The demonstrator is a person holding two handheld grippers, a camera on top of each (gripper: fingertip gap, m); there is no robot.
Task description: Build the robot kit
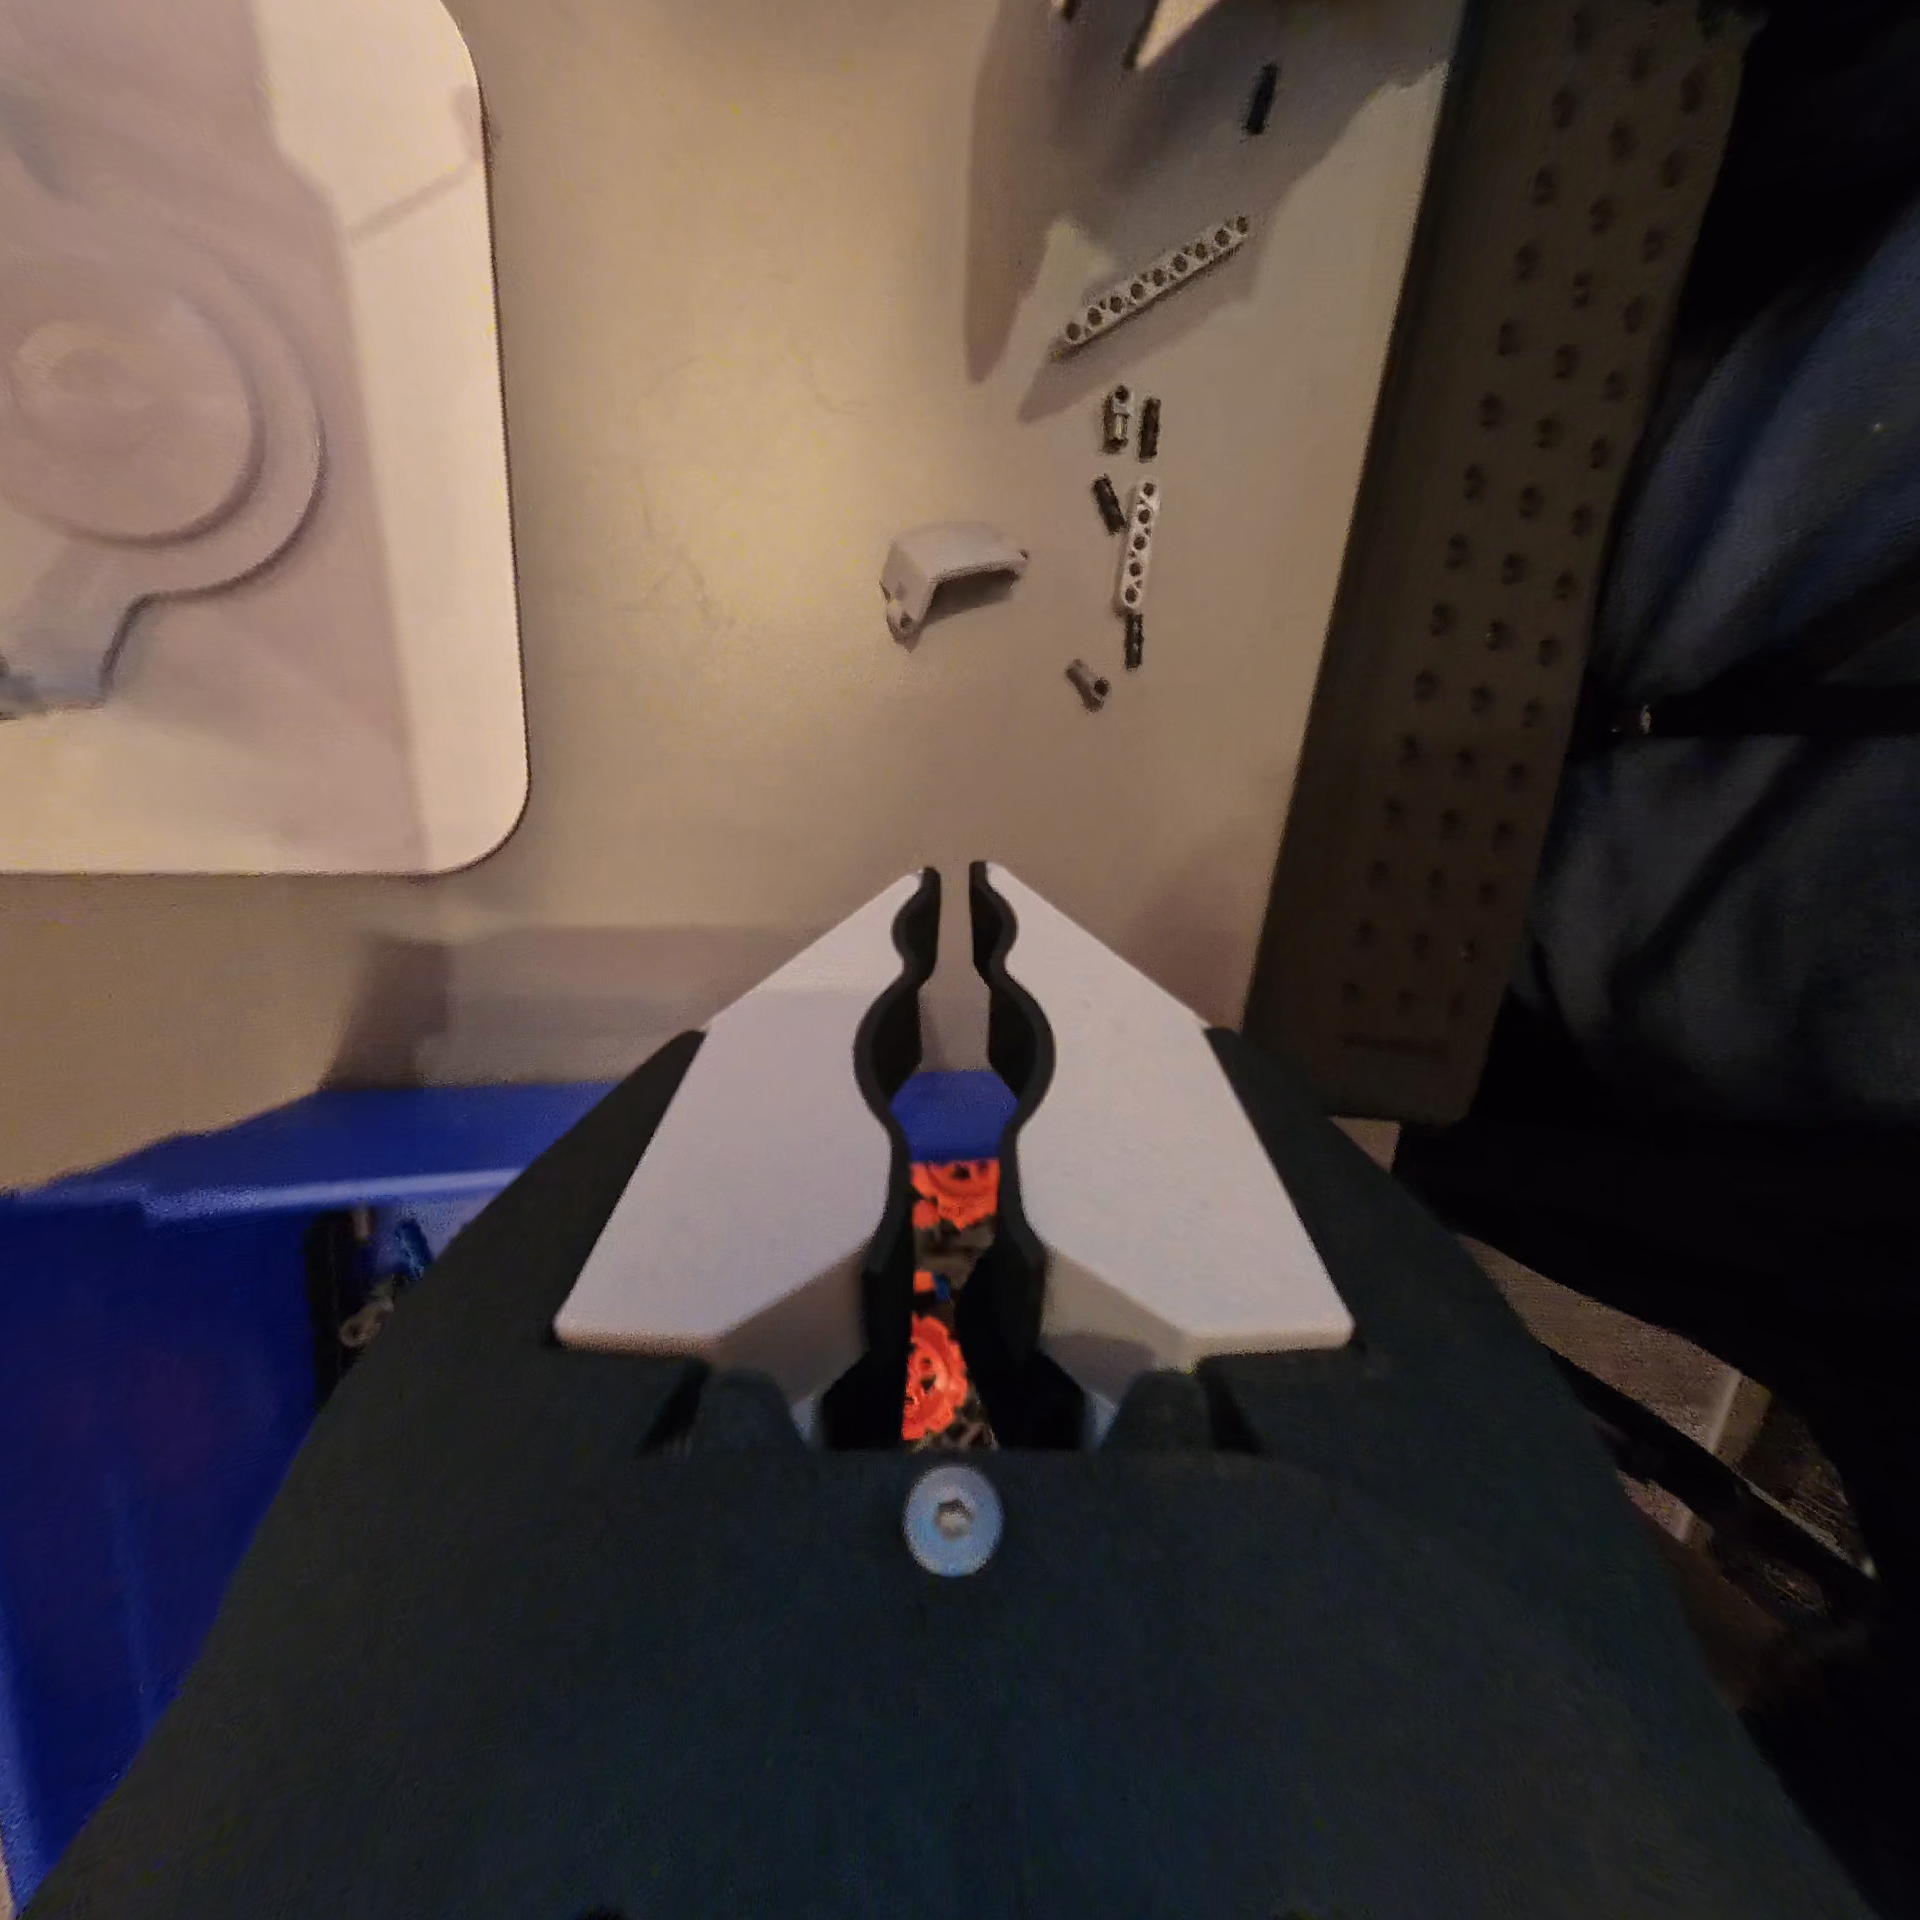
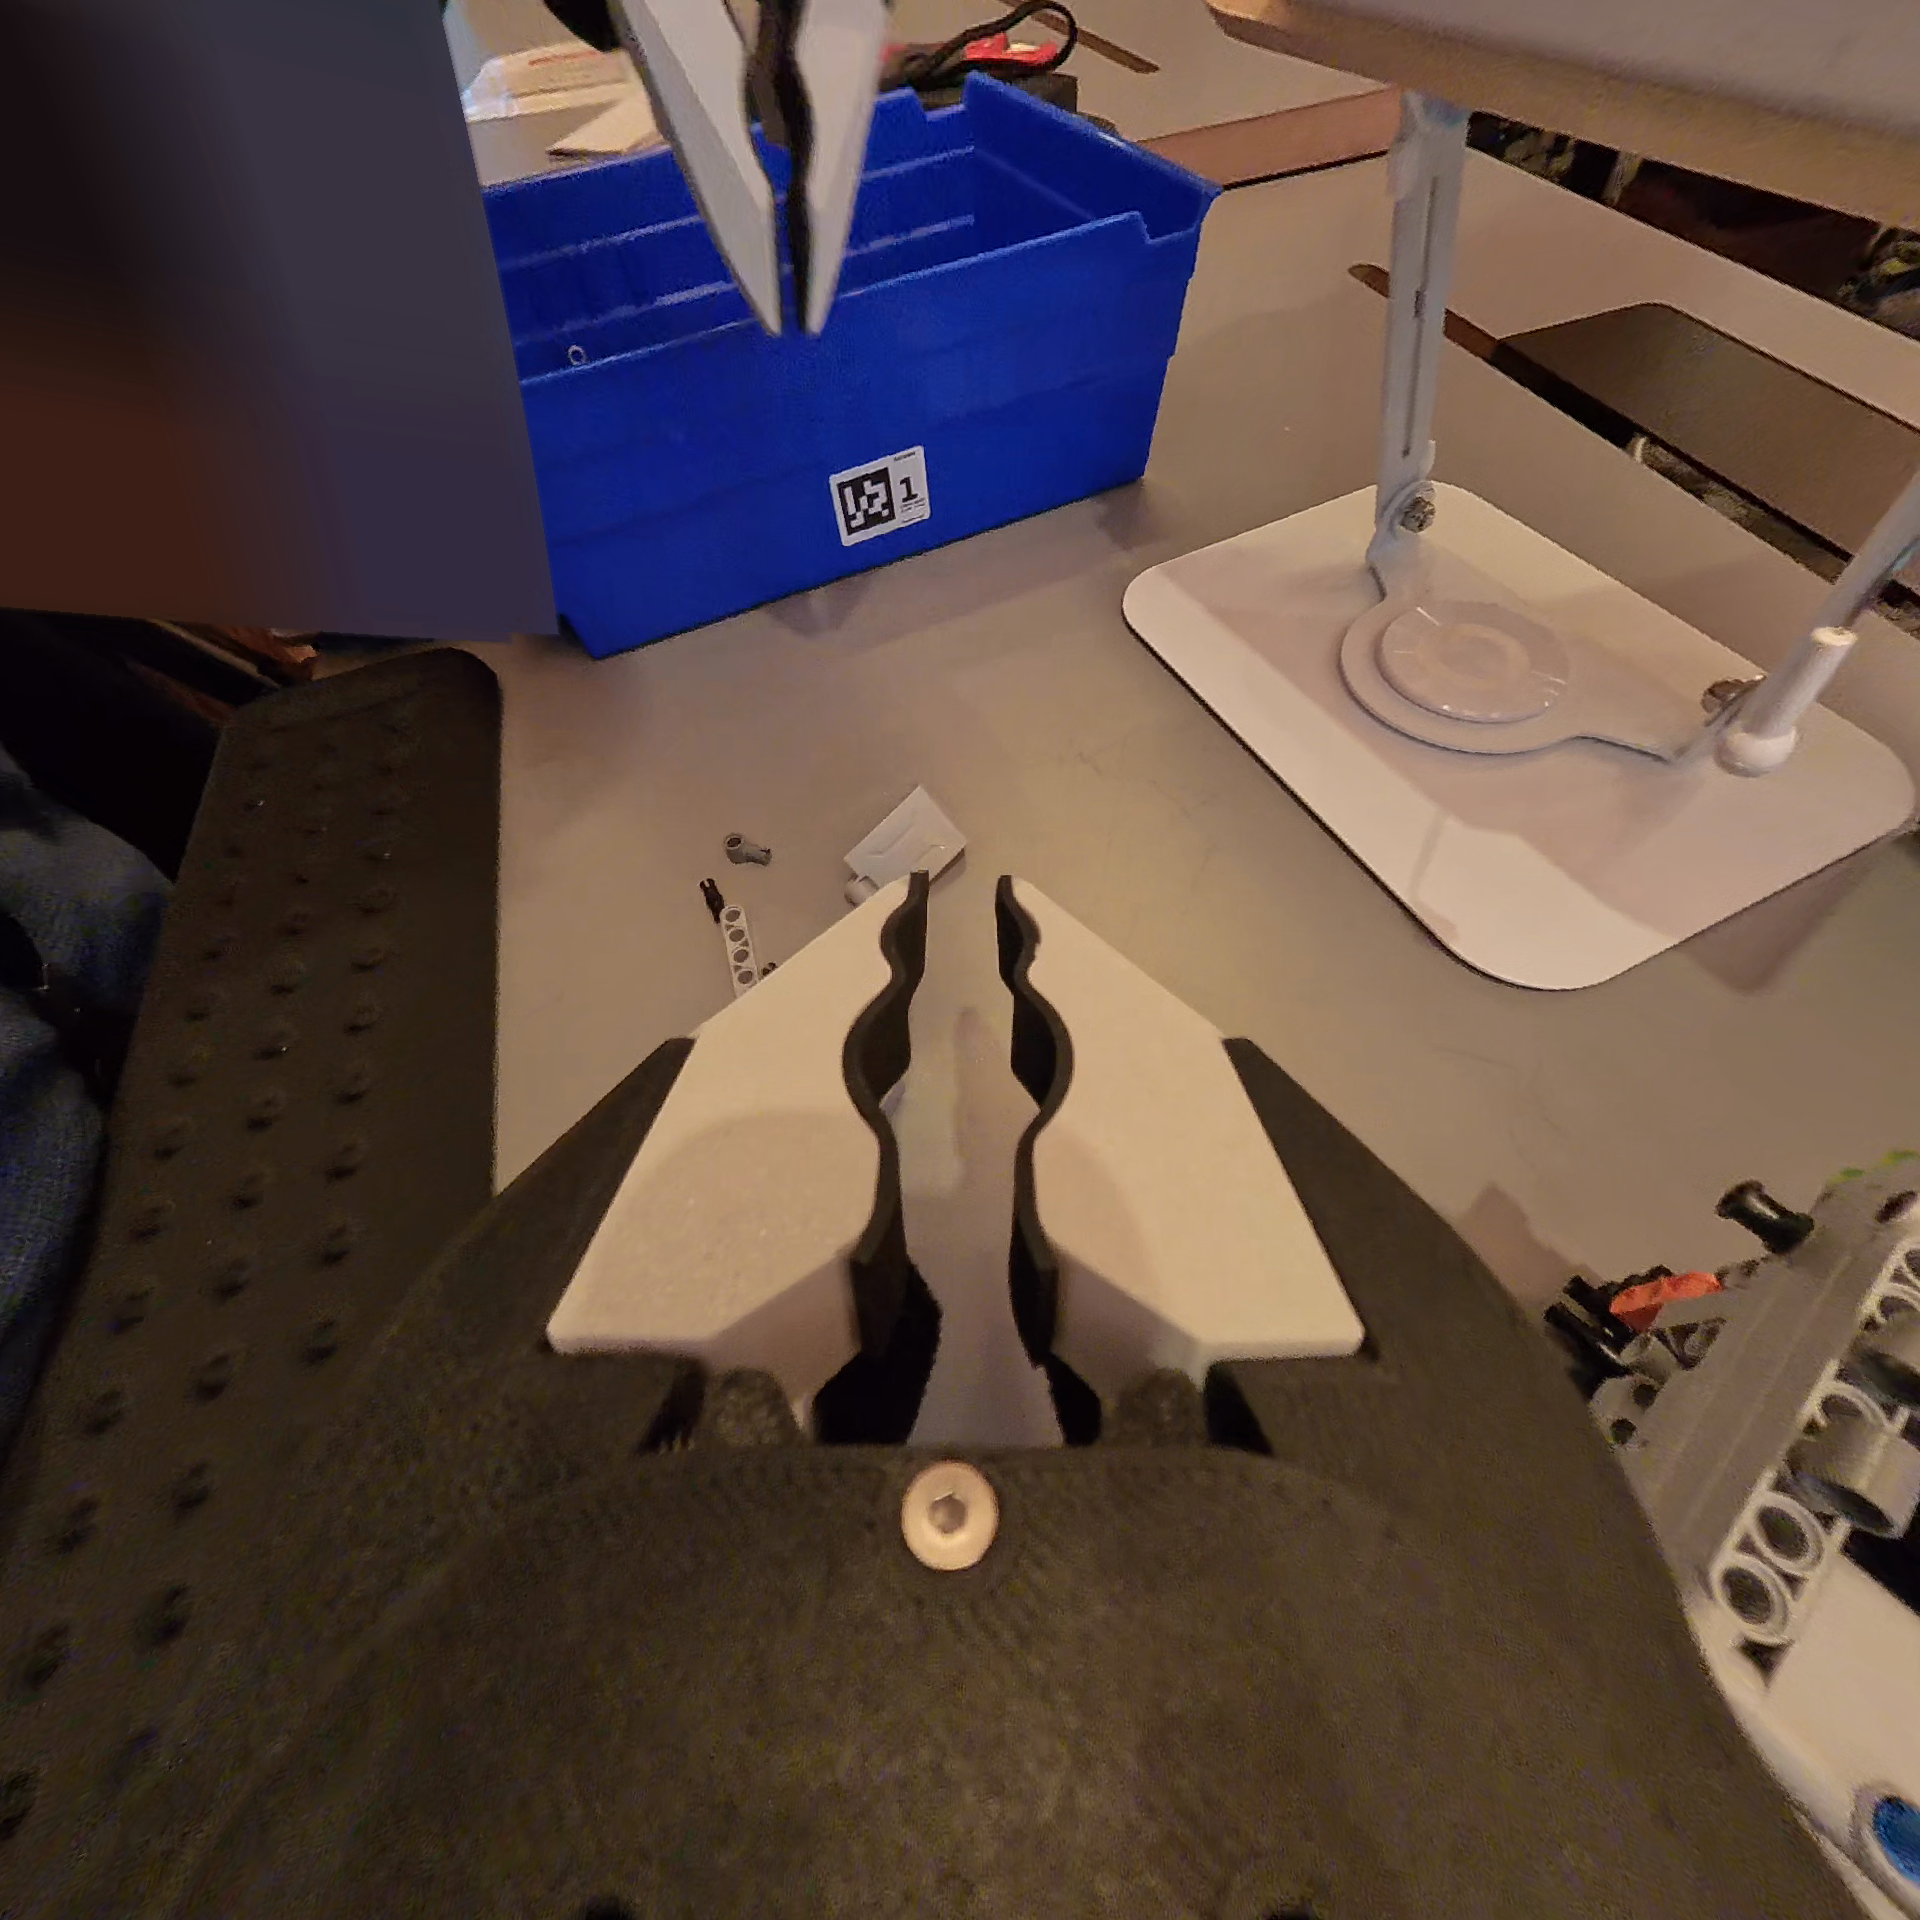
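While the left gripper (image 1: 954,883) hung over the blue bin (image 1: 156,1299), its jaws stood nearly closed and empty, red gears (image 1: 940,1371) showing below; grey beams (image 1: 1148,283) and pins lay scattered on the table (image 1: 727,416).

From the right wrist, the right gripper (image 2: 956,894) hovered low with jaws narrowly parted, holding nothing, nearest a small grey panel (image 2: 902,836) and short beam (image 2: 740,943), beside a black studded mat (image 2: 312,987).

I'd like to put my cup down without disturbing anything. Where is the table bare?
Bare table lies between the blue bin, white stand base and black studded mat. Small loose parts crowd the mat's edge by the right tool.
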